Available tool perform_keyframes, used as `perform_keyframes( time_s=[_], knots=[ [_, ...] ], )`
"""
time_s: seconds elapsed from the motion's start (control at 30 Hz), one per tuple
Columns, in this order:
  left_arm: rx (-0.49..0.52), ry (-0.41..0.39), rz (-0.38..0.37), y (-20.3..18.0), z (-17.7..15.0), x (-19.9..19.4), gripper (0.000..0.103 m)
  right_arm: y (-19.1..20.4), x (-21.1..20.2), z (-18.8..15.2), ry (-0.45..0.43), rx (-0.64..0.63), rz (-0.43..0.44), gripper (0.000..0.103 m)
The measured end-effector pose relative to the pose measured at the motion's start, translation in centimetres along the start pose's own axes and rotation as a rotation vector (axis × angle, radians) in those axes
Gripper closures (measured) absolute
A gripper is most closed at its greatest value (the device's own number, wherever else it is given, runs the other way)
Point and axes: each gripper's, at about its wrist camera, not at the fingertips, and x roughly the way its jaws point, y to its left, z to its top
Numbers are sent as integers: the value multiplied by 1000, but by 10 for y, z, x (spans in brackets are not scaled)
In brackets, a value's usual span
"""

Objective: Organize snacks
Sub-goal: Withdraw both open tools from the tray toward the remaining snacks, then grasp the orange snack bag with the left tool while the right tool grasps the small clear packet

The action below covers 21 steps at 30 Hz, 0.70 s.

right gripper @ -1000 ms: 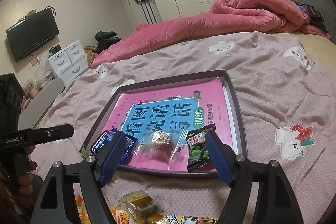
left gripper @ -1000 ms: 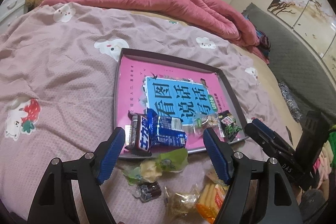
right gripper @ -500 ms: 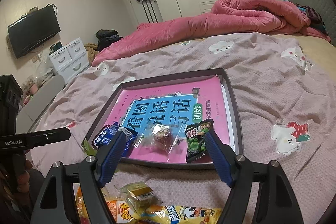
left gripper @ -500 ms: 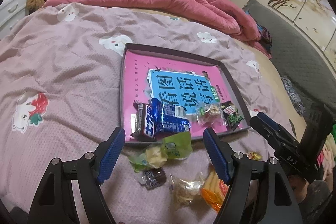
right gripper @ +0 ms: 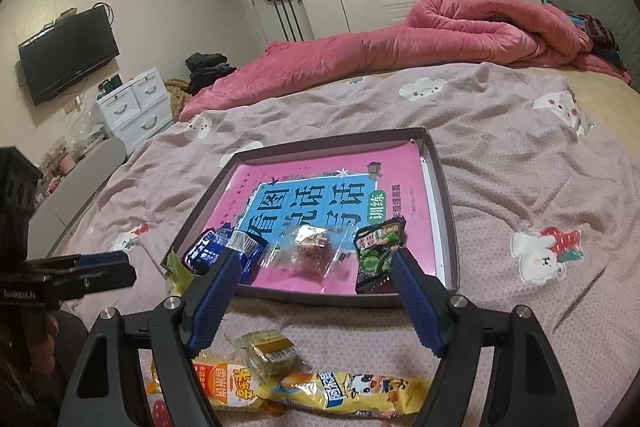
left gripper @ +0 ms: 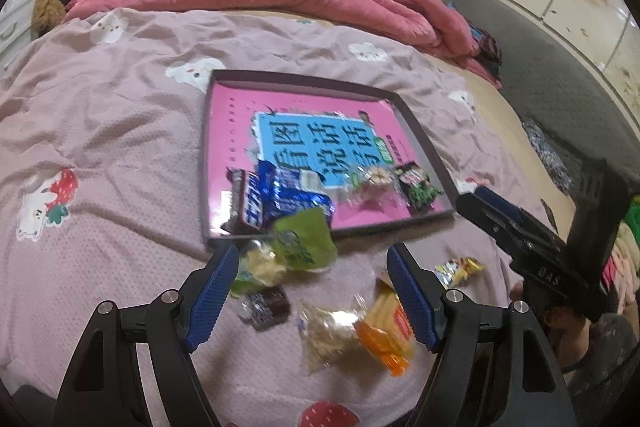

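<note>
A: Blue shiny candy bars (left gripper: 280, 201), a clear crinkly sweet bag (right gripper: 312, 251) and a green-and-black pea packet (right gripper: 378, 255) already sit in your shallow dark tray (left gripper: 424, 143).

B: What's left?

A: The green wrapper (left gripper: 298, 245), tiny dark chocolate (left gripper: 266, 307) and orange packet (left gripper: 386, 331) lie on the bedspread. Your left gripper (left gripper: 312, 291) and right gripper (right gripper: 316, 303) both gape wide, holding nothing.
</note>
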Motion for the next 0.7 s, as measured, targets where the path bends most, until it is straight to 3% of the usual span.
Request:
perform_keyframes(
  time_s=[0.33,0.7],
  knots=[
    [46,35,-7,-15,-17,-2,25,6,-4,-7,25,-15,3,25],
    [-4,84,-46,-8,-32,-2,25,13,-10,-13,39,-41,1,25]
  ],
)
